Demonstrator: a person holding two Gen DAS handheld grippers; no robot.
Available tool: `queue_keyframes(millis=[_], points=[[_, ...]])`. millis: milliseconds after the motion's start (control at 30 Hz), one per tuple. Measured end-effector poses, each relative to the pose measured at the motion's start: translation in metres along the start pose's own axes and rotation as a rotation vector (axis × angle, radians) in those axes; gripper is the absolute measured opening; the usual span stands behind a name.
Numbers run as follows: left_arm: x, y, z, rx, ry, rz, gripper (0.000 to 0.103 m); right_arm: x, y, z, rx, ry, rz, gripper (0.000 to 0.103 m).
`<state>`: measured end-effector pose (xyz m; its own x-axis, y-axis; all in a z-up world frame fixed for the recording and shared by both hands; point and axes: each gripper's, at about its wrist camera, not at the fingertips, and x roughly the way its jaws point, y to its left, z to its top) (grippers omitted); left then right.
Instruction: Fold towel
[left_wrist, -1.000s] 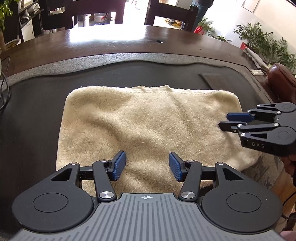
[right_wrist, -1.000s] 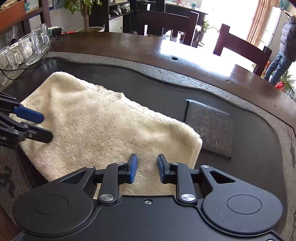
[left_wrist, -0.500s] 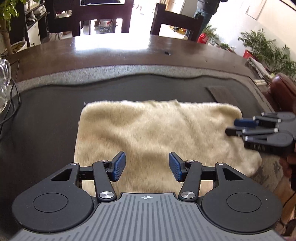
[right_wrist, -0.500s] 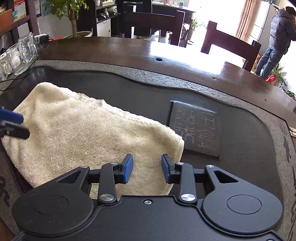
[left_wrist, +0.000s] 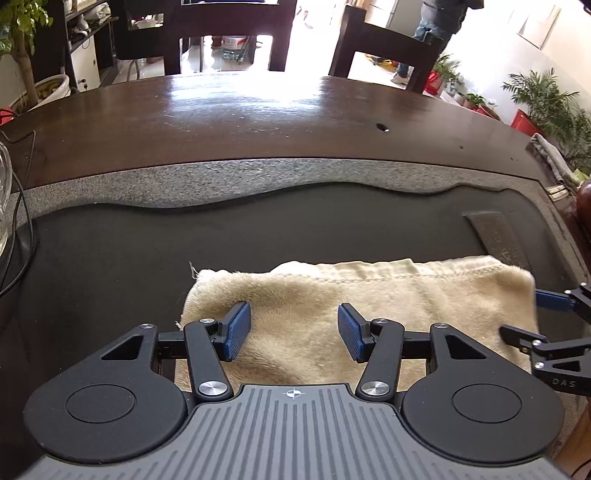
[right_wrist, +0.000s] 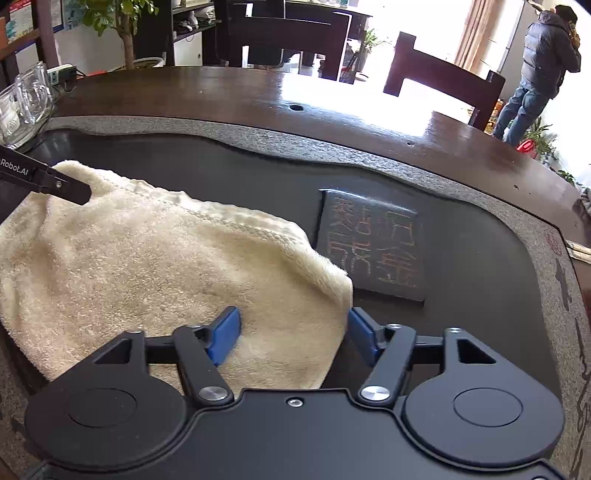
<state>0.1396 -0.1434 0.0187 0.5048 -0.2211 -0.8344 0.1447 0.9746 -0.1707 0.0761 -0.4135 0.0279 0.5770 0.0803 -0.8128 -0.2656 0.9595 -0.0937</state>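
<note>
Two hand-held grippers sit over the folded towel. The left hand-held gripper is released; the right hand-held gripper is opening around the towel's edge, probably to grab it.

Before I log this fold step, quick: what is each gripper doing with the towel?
Left gripper: open, above the towel, gripping nothing.
Right gripper: jaws opening, the towel's corner between them, pads not pressing it.
</note>
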Motion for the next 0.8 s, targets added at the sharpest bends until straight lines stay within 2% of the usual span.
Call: queue_keyframes(millis=[100,300,400,600,800], points=[[-0.005,0.003,0.001,-0.025,-0.009,-0.002,0.054,0.002,-0.002,0.000,-0.003,0.001,-0.010,0.081],[-0.022,0.005,0.001,-0.037,-0.044,0.004,0.056,-0.003,-0.001,0.001,-0.016,-0.005,-0.024,0.085],[-0.031,0.004,-0.004,-0.032,-0.057,0.008,0.057,-0.016,0.002,-0.001,-0.020,-0.041,-0.007,0.093],[-0.047,-0.001,-0.027,-0.020,-0.060,0.010,0.057,-0.042,0.013,-0.009,-0.052,-0.102,0.007,0.101],[-0.051,-0.007,-0.055,0.024,-0.026,0.025,0.057,-0.041,0.024,-0.026,-0.083,-0.062,0.025,0.101]])
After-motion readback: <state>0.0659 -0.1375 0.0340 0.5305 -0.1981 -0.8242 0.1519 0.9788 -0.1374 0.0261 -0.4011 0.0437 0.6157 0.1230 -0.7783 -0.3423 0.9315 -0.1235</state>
